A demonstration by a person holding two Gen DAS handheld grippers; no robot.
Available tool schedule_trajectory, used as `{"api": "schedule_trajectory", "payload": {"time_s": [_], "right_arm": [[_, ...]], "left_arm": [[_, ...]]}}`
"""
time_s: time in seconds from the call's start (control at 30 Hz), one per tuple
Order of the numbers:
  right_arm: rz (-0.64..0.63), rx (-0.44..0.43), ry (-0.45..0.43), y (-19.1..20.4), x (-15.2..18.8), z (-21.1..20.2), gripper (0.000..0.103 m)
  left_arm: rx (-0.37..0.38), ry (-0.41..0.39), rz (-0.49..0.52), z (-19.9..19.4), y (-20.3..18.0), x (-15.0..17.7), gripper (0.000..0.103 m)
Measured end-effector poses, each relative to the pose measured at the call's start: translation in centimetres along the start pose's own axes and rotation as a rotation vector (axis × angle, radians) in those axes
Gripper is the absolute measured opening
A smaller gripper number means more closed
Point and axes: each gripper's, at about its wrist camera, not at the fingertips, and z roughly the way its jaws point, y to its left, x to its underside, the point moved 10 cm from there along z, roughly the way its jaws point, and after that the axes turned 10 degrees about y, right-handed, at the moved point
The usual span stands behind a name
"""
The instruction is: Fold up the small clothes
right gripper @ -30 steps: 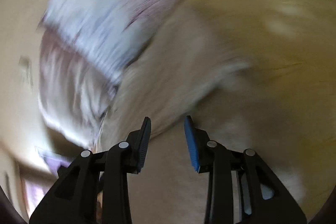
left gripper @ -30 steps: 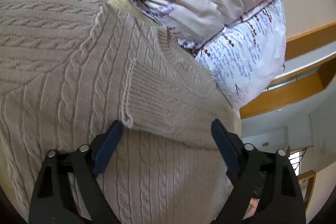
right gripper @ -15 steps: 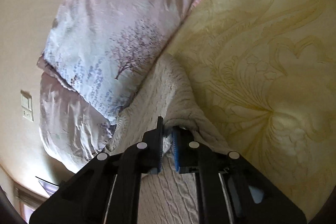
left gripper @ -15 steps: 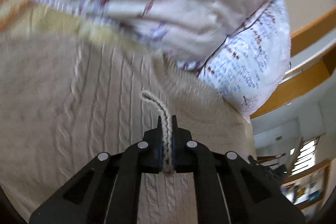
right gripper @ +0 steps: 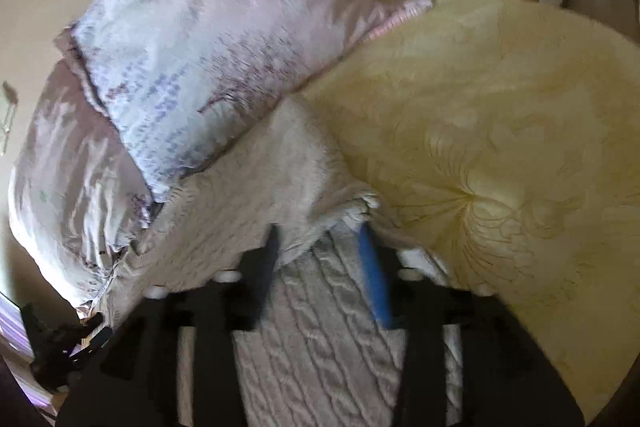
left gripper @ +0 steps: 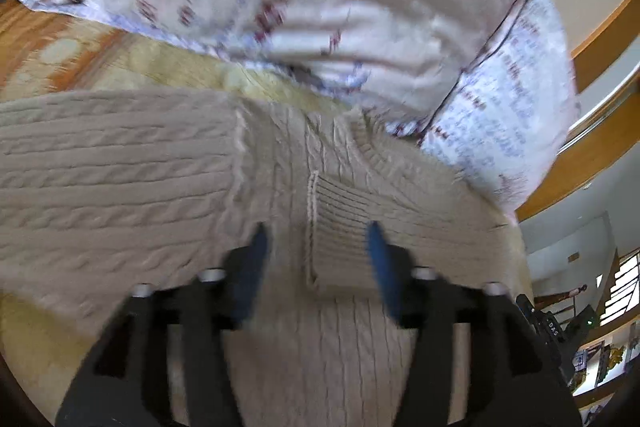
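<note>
**Two claws spread over one cable-knit sweater**

Our left claw [left gripper: 316, 255] stands wide apart and holds nothing; the beige sweater [left gripper: 120, 179] lies flat under it on the bed [left gripper: 168, 67], the ribbed cuff [left gripper: 340, 227] between its fingers, a floral pillow [left gripper: 360, 7] just beyond. Our right claw [right gripper: 320, 255] is likewise parted and empty, a bunched edge of the sweater [right gripper: 248, 211] just ahead of its fingers, the pillow [right gripper: 208, 47] ahead-left, the yellow quilt [right gripper: 500, 147] to its right.
</note>
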Motion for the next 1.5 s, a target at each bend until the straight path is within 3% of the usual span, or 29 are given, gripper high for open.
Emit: {"api": "schedule_trajectory", "payload": {"time_s": [0.07,0.23,0.33,0.43,0.57,0.63,0.83,0.9,1.0,1.13,1.33,1.5], "right_arm": [[-0.05,-0.032,-0.017,1.3,0.4,-0.5,0.069],[-0.183,-0.182,0.06,5.7,2.6,0.7,0.072],[-0.246,-0.233,0.091,7.8,4.0,1.4,0.072],[-0.269,-0.25,0.13,8.7,5.1,2.1,0.072],[-0.25,-0.263,0.148,8.4,5.2,2.2,0.075],[-0.235,-0.266,0.159,8.1,5.3,2.3,0.075],[-0.237,-0.273,0.18,8.1,5.6,2.6,0.075],[-0.238,-0.275,0.187,8.2,5.7,2.7,0.075],[-0.236,-0.278,0.192,8.2,5.8,2.7,0.076],[-0.24,-0.291,0.196,8.3,5.9,2.7,0.076],[-0.245,-0.312,0.2,8.5,6.0,2.7,0.076],[-0.236,-0.333,0.193,8.6,5.9,2.5,0.076]], "left_arm": [[0.01,-0.053,-0.004,-3.1,1.0,0.7,0.068],[-0.073,-0.17,-0.113,-9.9,7.8,2.8,0.069],[-0.132,-0.228,-0.247,-13.3,13.5,4.1,0.068],[-0.149,-0.252,-0.38,-15.1,17.9,4.9,0.061],[-0.088,-0.267,-0.57,-15.7,22.5,5.2,0.05],[-0.025,-0.3,-0.636,-16.2,23.9,4.7,0.049],[0.07,-0.398,-0.803,-17.3,26.8,3.4,0.049],[0.073,-0.417,-0.813,-17.7,27.7,3.0,0.049],[0.059,-0.429,-0.824,-18.0,28.5,2.6,0.04],[0.043,-0.416,-0.856,-17.6,29.9,2.5,0.008],[0.032,-0.475,-0.756,-18.7,26.5,0.5,0.006],[0.092,-0.479,-0.566,-18.3,17.9,-3.2,0.006]]}}
